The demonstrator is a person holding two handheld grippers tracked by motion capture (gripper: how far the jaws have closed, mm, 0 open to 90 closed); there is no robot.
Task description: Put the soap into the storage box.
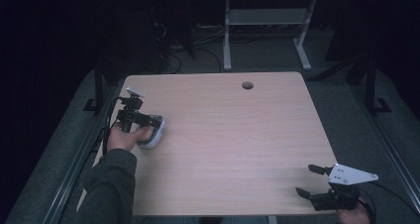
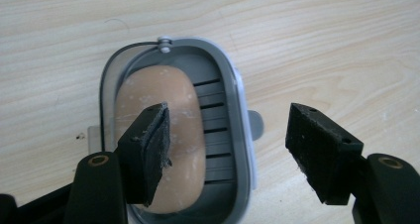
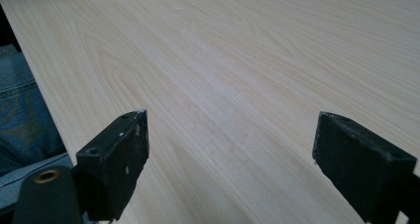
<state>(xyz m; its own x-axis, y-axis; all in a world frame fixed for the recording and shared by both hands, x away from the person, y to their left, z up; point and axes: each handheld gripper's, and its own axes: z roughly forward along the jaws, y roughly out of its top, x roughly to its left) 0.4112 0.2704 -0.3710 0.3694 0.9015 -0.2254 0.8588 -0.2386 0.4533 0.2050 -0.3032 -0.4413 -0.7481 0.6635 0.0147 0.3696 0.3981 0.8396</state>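
While your left claw (image 2: pixel 228 120) hangs spread just above the dish (image 2: pixel 242 135), nothing is pinched: one jaw sits over the soap (image 2: pixel 185 135), the other outside the dish's right rim, so that rim lies between them without either pad pressing on it. The soap lies in the dish, tucked against its left wall, with the slats (image 2: pixel 215 135) bare beside it.

Expect the bar to be firm but easy to dent, and slick if it's at all damp, so take it across its short width near the middle and squeeze gently. It should weigh little. The dish looks like light plastic, and I'd guess it will skate on the table (image 3: pixel 223 60) if you nudge it sideways. Come straight down.

Your right claw (image 3: pixel 230 130) is spread too, holding nothing, well apart from the dish and to its right
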